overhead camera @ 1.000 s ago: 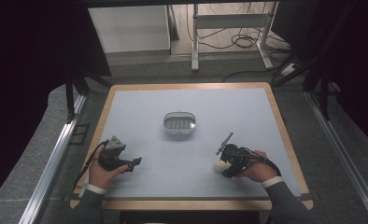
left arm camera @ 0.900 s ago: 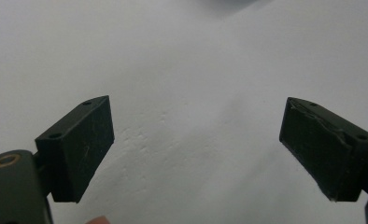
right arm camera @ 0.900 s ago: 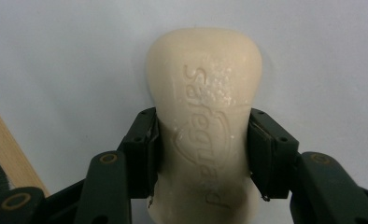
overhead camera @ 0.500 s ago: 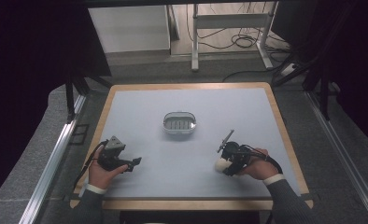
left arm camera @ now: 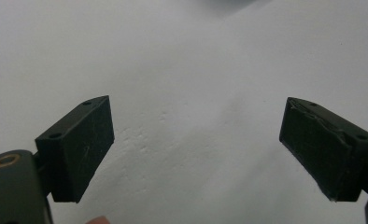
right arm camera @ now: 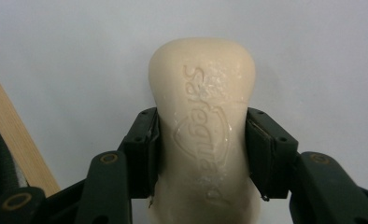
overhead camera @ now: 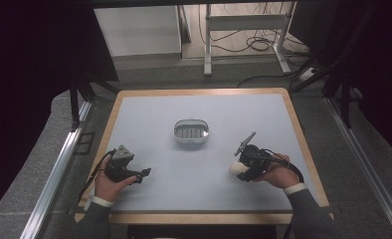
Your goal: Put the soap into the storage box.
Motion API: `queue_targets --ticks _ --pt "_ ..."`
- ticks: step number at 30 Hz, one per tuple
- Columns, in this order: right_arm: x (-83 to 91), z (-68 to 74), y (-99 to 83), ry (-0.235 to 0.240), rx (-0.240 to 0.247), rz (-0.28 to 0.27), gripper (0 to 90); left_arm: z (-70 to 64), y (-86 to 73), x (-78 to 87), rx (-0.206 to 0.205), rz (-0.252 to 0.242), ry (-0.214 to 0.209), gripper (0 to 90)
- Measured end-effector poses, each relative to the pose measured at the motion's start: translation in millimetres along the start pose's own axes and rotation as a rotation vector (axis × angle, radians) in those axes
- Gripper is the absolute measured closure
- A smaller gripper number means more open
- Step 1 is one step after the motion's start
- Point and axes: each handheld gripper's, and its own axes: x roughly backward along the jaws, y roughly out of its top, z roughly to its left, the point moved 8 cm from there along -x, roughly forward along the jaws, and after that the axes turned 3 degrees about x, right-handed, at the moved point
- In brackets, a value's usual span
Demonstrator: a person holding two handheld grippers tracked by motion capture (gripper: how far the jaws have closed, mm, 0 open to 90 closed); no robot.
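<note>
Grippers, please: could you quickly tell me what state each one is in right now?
Left gripper: open, holding nothing.
Right gripper: closed on the bar of soap.

Both tongs are matte black: the left tongs carry a grey three-cornered plate on top, and a thin black cable trails from the right tongs. Their blocky jaws show small screw holes (brass-ringed ones at the pivots). Grey sleeves, white cuffs.
</note>
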Motion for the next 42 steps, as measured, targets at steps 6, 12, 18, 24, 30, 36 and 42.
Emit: queue_targets --ticks 6,12,18,24,30,36,42 --pt "10.1 -6.6 12.0 -0.009 0.004 -0.036 48.7 0.0 -0.1 -0.8 -0.006 0.002 -0.001 10.5" --pt "17.9 -14.2 26.9 -0.016 0.013 -0.06 48.7 0.2 -0.2 -1.0 -0.008 0.003 -0.002 10.5" --pt "19.6 -19.9 38.6 -0.018 0.019 -0.071 48.7 0.6 -0.3 -0.9 -0.009 0.004 -0.001 10.5" --pt "19.6 -25.5 49.9 -0.015 0.027 -0.07 48.8 0.0 -0.4 -1.9 -0.01 0.006 -0.005 10.5" --pt "19.9 -37.4 69.1 -0.016 0.032 -0.085 48.7 0.0 -0.4 -2.1 -0.009 0.007 -0.004 10.5" --pt "16.5 -50.2 88.9 -0.012 0.034 -0.104 48.7 -0.9 -0.5 -3.8 -0.011 0.009 -0.008 10.5" --pt "11.2 -58.6 115.2 -0.014 0.075 -0.117 48.7 -0.7 -0.4 -4.2 -0.01 0.009 -0.009 10.5"
